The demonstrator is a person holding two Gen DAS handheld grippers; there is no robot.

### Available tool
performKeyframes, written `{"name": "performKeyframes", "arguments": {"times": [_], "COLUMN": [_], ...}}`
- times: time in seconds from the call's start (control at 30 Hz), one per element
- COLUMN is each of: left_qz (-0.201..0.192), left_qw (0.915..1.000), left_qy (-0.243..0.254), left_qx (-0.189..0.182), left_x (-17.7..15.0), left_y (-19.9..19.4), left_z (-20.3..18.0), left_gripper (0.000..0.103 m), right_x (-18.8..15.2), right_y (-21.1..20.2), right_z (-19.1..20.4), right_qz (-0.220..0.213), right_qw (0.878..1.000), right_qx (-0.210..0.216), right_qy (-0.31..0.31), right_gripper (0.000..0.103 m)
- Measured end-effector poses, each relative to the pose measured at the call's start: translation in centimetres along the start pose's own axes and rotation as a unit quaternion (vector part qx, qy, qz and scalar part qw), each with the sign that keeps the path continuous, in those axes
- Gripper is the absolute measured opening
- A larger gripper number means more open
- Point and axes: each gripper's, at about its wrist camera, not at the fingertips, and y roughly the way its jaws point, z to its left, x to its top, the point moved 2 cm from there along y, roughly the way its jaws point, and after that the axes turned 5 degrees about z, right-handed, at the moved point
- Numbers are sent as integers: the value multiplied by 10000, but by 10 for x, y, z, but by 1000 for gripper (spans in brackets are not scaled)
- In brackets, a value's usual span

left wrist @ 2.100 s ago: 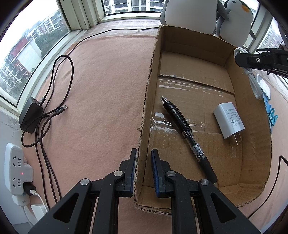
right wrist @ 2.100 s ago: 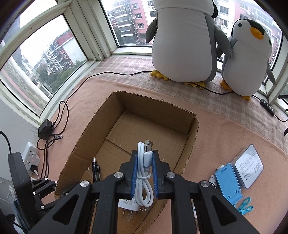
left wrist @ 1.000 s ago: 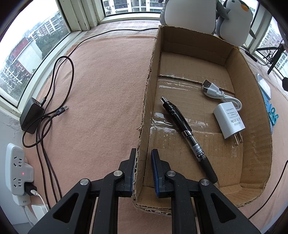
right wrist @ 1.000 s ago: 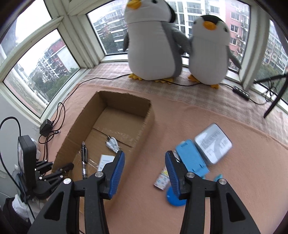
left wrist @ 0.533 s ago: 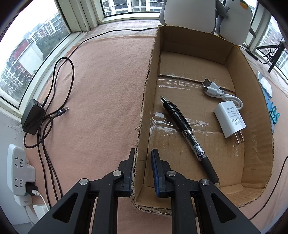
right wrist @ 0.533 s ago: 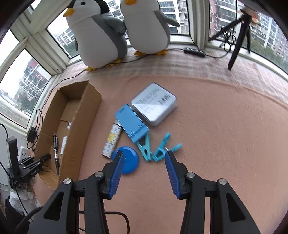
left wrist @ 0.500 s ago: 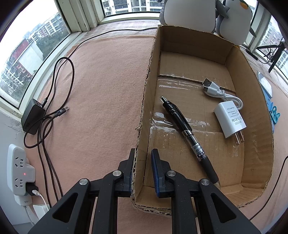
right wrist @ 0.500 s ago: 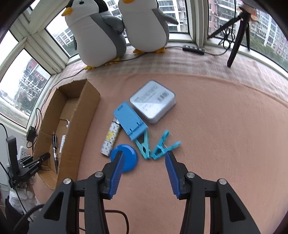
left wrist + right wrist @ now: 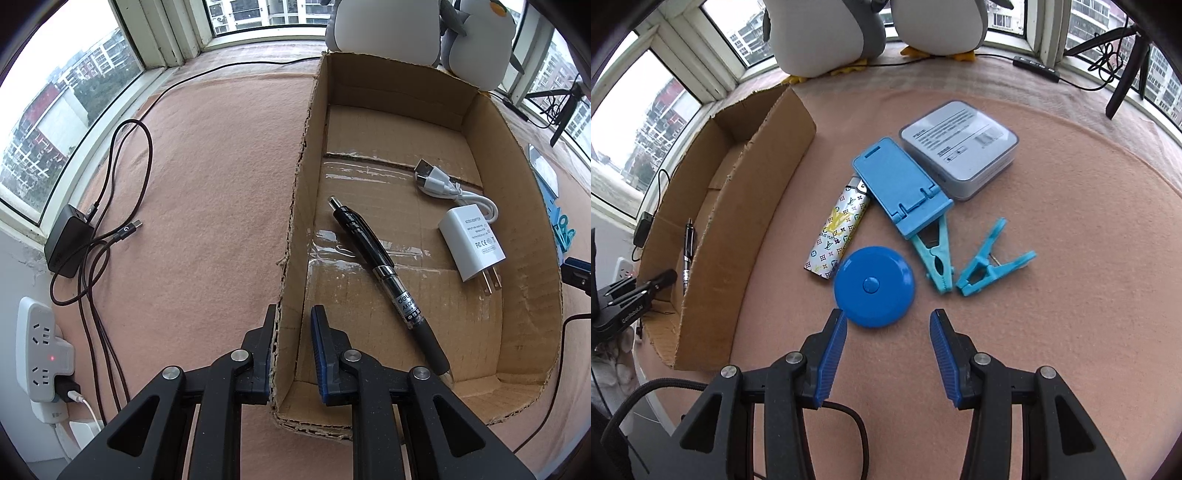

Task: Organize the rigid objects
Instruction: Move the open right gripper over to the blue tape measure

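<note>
Right gripper [image 9: 888,325] open and empty, pointing steeply down over the tabletop [image 9: 1052,295], a wide gap between its blue pads. Blue disc [image 9: 874,286] lies just beyond the gap, set toward the left pad, apart from both; being round it offers no long axis, so any approach angle should serve. Probably the next pick, being nearest. Past it, lighter [image 9: 837,234] runs lengthwise away from the gripper, tilted right, its near end touching or almost touching the disc. Blue stand [image 9: 901,184] overlaps the lighter's far end and sits against the grey case [image 9: 960,142]. Two teal clips [image 9: 964,258] lie right of the disc, one partly under the stand. All of these lie loose, outside the box and on its right, so the right hand is the nearer one to them. Left gripper [image 9: 291,328] is clamped on the near left wall of the box [image 9: 535,206], one pad outside, one inside, steadying it. The box stands toward the left edge of the tabletop, long axis running away from the left gripper. Inside: black pen [image 9: 384,277] lying diagonally, tip toward the near right corner; white charger [image 9: 472,247] by the right wall, prongs nearward; white cable [image 9: 443,184] just beyond the charger. Far half of the box floor is bare.
</note>
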Motion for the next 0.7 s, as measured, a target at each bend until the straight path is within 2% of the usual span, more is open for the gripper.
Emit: {"name": "performKeyframes", "arguments": {"times": [0.2, 0.5, 0.7], "left_qz": [-6, -4, -3], "left_qw": [10000, 10000, 10000], "left_qy": [-15, -25, -25], "left_qx": [-7, -7, -14], "left_x": [-2, -1, 0], "left_y": [-1, -2, -2], "left_z": [-1, -1, -1], "left_gripper": [16, 16, 16], "right_x": [5, 18, 22], "right_y": [9, 15, 21], "right_z": [8, 19, 32], "right_qz": [33, -6, 2], "right_qw": [9999, 9993, 9958], "right_qx": [-66, -302, -695], "right_qy": [-91, -209, -595], "right_gripper": [47, 47, 49]}}
